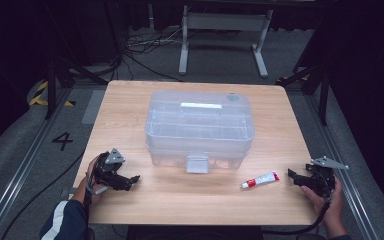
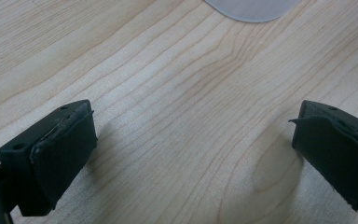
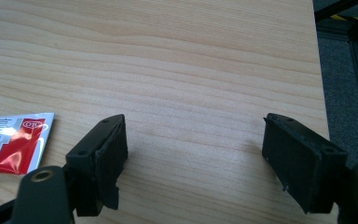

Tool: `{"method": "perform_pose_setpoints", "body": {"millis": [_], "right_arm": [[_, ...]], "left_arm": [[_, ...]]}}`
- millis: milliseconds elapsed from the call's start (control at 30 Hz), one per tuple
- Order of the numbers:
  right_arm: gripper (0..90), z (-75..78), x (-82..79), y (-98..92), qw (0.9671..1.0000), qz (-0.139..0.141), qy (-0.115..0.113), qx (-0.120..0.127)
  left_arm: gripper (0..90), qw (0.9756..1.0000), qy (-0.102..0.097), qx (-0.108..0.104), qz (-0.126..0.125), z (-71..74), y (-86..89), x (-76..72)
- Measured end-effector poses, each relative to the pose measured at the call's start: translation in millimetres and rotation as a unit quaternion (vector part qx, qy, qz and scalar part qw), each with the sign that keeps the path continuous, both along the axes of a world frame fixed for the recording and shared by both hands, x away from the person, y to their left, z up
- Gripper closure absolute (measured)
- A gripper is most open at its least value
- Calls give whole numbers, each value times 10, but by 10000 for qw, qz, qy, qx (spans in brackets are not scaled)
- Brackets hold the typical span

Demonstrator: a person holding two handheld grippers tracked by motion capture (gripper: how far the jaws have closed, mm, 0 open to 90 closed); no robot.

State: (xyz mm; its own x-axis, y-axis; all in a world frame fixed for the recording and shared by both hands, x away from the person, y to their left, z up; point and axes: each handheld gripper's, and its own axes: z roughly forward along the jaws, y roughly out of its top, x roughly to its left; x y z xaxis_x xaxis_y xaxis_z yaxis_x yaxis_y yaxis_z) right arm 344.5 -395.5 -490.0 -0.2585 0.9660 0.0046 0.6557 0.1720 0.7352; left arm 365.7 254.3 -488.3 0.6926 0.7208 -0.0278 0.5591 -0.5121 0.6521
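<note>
A clear plastic storage box (image 1: 200,127) with its lid on stands in the middle of the wooden table (image 1: 130,105). A small red and white tube (image 1: 261,180) lies flat near the front right. My right gripper (image 1: 292,175) rests just right of the tube, open, its jaws wide apart over bare wood (image 3: 193,140); the tube's end (image 3: 14,142) lies left of them. At the front left my left gripper (image 1: 134,179) points toward the box, open with nothing between its jaws (image 2: 191,135). A rounded edge of the box (image 2: 251,9) sits ahead of it.
The box has a grey latch (image 1: 197,163) on its near side. Bare wood runs along the table's front edge between the two grippers. Beyond the table are cables on the floor and a white stand (image 1: 225,30). Metal rails (image 1: 27,160) flank both sides.
</note>
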Motion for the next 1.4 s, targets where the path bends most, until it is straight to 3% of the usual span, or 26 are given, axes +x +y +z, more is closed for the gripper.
{"method": "perform_pose_setpoints", "body": {"millis": [800,967,1167,1233,1400], "right_arm": [[224,2,0,2,9999,110,2,-5],[263,12,-12,12,9999,148,-22,-45],[302,47,-48,18,9990,315,-244,-189],[312,56,-41,7,9986,472,-189,-110],[311,104,-40,30,9971,674,-303,-154]], "left_arm": [[0,10000,-11,10,-26,1,22,-15],[4,10000,-26,2,-4,0,17,-24],[4,10000,-18,5,-2,1,19,-23],[3,10000,-13,4,-3,1,19,-23],[2,10000,-11,0,-12,0,20,-19]]}}
